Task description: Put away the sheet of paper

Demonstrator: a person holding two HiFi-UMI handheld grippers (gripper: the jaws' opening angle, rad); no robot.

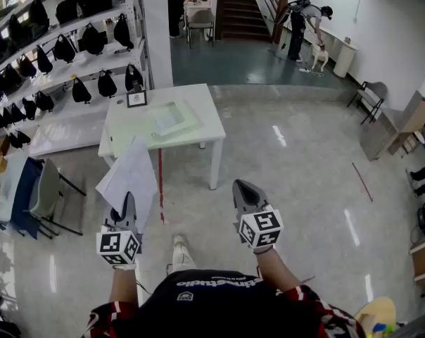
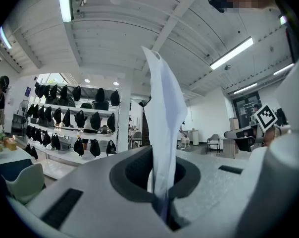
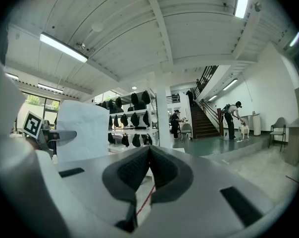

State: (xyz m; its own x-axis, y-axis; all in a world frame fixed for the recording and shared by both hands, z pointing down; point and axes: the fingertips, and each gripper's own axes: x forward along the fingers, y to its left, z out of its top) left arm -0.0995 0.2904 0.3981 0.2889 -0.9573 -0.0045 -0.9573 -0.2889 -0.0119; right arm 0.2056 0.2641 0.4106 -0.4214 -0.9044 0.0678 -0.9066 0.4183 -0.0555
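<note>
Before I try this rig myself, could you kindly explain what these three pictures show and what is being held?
There is no robot here: a person holds a two-jaw gripper in each hand. The head view comes from a camera on the person's head, looking steeply down, so the left gripper and the right gripper show near the bottom. The other two pictures come from cameras riding on the grippers, looking along their jaws. The left gripper view shows its jaws shut on the sheet of paper, which stands up from them. The right gripper view shows its jaws together with nothing between. Ahead, out of reach, stands a white table bearing a small framed card and what looks like a clear tray. Beyond it are shelves of black bags.
</note>
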